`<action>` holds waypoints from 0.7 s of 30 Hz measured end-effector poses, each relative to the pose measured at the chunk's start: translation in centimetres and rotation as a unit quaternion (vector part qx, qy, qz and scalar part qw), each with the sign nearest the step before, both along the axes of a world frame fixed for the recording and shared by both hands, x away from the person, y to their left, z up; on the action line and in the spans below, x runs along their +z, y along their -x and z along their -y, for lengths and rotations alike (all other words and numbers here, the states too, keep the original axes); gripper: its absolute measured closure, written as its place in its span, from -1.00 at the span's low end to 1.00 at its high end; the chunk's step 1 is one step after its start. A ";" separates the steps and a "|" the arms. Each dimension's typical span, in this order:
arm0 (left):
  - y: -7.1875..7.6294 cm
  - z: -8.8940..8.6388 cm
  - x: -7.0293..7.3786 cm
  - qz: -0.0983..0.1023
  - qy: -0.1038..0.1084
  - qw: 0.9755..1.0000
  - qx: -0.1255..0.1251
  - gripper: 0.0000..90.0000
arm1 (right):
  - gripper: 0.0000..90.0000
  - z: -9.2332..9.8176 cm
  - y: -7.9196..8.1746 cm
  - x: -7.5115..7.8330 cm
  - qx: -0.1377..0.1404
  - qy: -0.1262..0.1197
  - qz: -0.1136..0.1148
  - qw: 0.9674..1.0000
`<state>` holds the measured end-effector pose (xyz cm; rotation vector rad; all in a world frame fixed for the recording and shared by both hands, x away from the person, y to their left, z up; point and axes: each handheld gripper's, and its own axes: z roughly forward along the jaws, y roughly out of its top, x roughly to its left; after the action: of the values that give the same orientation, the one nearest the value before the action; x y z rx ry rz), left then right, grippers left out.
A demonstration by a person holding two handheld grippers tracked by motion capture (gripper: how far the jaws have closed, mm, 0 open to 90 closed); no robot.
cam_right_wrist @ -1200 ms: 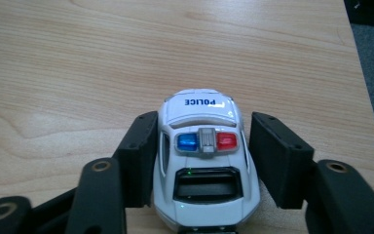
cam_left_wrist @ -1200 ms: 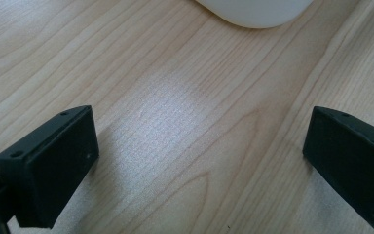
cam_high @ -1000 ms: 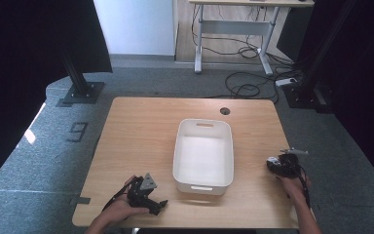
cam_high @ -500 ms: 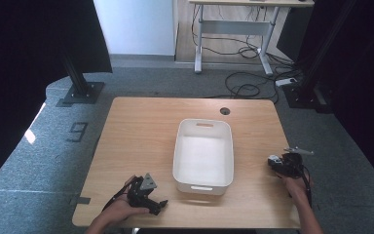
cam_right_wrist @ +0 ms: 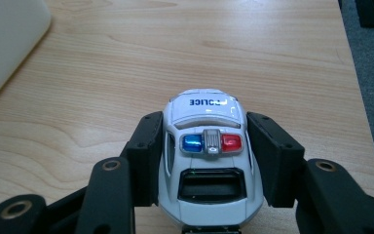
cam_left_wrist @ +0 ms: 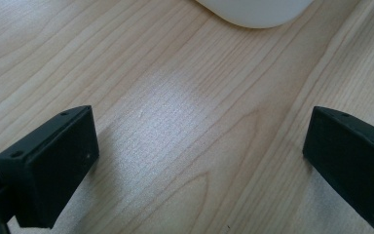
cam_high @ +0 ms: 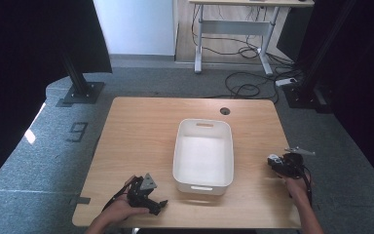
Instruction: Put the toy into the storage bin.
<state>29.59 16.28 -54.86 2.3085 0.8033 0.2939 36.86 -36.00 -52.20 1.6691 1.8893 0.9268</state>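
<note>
Right tool point(cam_right_wrist: 206, 161) has its jaws clamped on the flanks of the white toy police car point(cam_right_wrist: 207, 161) at the tabletop's point(cam_high: 141, 131) right edge beside the empty white bin point(cam_high: 204, 148), left tool point(cam_left_wrist: 199, 161) gapes wide over bare wood, and that smooth, rounded bodywork could squirt free if the squeeze slackens.
</note>
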 end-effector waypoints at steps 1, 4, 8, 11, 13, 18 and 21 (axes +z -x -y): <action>0.0 0.0 0.0 0.000 0.000 1.000 0.000 -1.00 | 0.11 -0.1 0.1 0.1 0.001 -0.001 0.003 1.000; 0.0 0.0 0.0 0.000 0.000 1.000 0.000 -1.00 | 0.11 -0.3 0.2 0.4 0.004 -0.002 0.009 1.000; 0.0 0.0 0.0 0.000 0.000 1.000 0.000 -1.00 | 0.11 -0.5 0.2 0.6 0.007 -0.001 0.011 1.000; 0.0 0.0 0.0 0.000 0.000 1.000 0.000 -1.00 | 0.11 -0.7 0.4 0.8 0.009 -0.003 0.015 1.000; 0.0 0.0 0.0 0.000 0.000 1.000 0.000 -1.00 | 0.11 -0.7 0.5 1.0 0.011 -0.004 0.019 1.000; 0.0 0.0 0.0 0.000 0.000 1.000 0.000 -1.00 | 0.11 -1.0 0.8 1.4 0.015 -0.006 0.025 1.000; 0.0 0.0 0.0 0.000 0.000 1.000 0.000 -1.00 | 0.11 -1.1 0.8 1.5 0.016 -0.005 0.026 1.000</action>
<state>29.59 16.28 -54.86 2.3085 0.8037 0.2941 36.03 -34.89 -50.72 1.6095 1.8855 0.9851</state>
